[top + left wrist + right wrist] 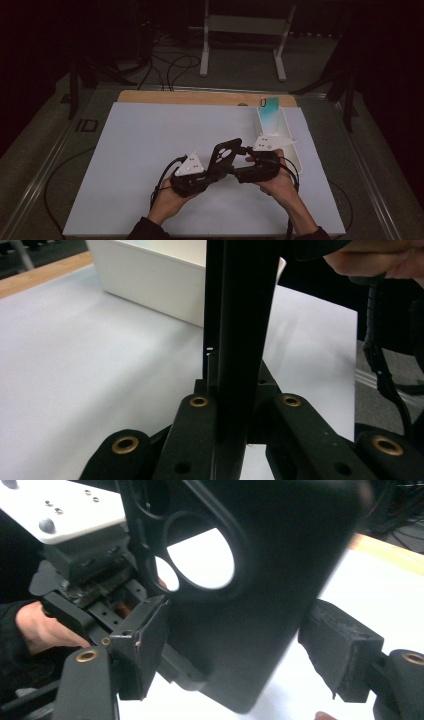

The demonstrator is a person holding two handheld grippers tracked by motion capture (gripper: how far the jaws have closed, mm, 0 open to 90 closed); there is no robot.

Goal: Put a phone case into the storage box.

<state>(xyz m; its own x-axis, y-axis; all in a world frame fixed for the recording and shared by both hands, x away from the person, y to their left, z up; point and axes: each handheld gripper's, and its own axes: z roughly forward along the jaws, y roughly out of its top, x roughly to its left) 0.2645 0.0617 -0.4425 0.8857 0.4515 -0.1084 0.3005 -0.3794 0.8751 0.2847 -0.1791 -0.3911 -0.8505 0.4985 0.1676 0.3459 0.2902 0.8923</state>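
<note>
The black phone case [223, 154] is up off the white mat [150, 150], tilted on edge between my two grippers, just toward me from the near end of the white tray [295, 150]. Its camera cutouts face the right gripper view, where light shows through the round holes [200, 557].

My left gripper [212, 175] is clamped on the case: in the left gripper view the thin black edge of the case [240, 340] stands upright between the two jaws, which press in on it from both sides.

My right gripper [242, 155] sits just tray-side of the case. Its jaws are spread: one pad [145, 640] lies close against the case face, though I cannot tell whether it touches; the other pad [340, 647] stands clear of the case edge with mat visible in the gap.

In the tray, at its far end, a teal phone case [270, 111] stands leaning, well apart from the black one.
</note>
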